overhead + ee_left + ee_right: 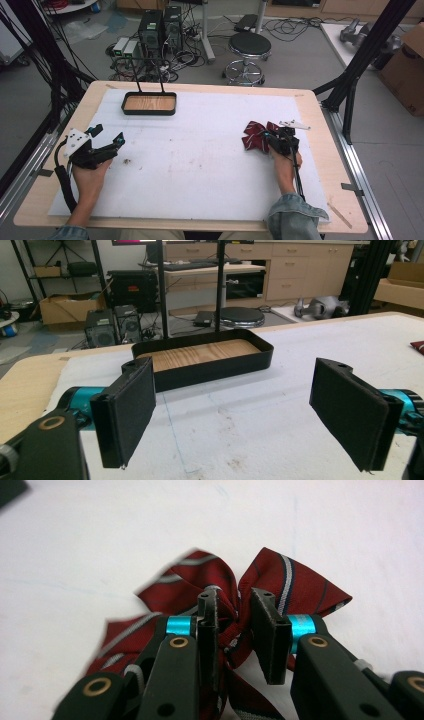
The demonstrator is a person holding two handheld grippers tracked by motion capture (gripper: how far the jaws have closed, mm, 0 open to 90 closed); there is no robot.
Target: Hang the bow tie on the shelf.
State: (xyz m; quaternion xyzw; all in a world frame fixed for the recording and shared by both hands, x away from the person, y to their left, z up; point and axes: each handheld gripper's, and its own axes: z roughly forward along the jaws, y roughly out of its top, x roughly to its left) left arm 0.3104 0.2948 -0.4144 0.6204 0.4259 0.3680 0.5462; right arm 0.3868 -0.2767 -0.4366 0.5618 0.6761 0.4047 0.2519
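Note:
A dark red bow [254,133] with white and navy stripes lies on the white mat at the right side of the table. My right gripper [268,139] reaches it from the near side, held in a hand with a denim sleeve. In the right gripper view the right gripper [235,602] is shut on the bow [295,587], its jaws pinching the gathered middle knot. My left gripper [108,144] rests in a hand at the left of the mat. In its own view the left gripper [235,390] stands wide open with bare mat between the pads.
A black tray [149,111] with a wooden bottom and two upright rods stands at the back left of the mat, and appears as the tray [210,371] ahead of the left jaws. A small speck of debris [126,161] lies near the left hand. Black frame posts [357,65] flank the table.

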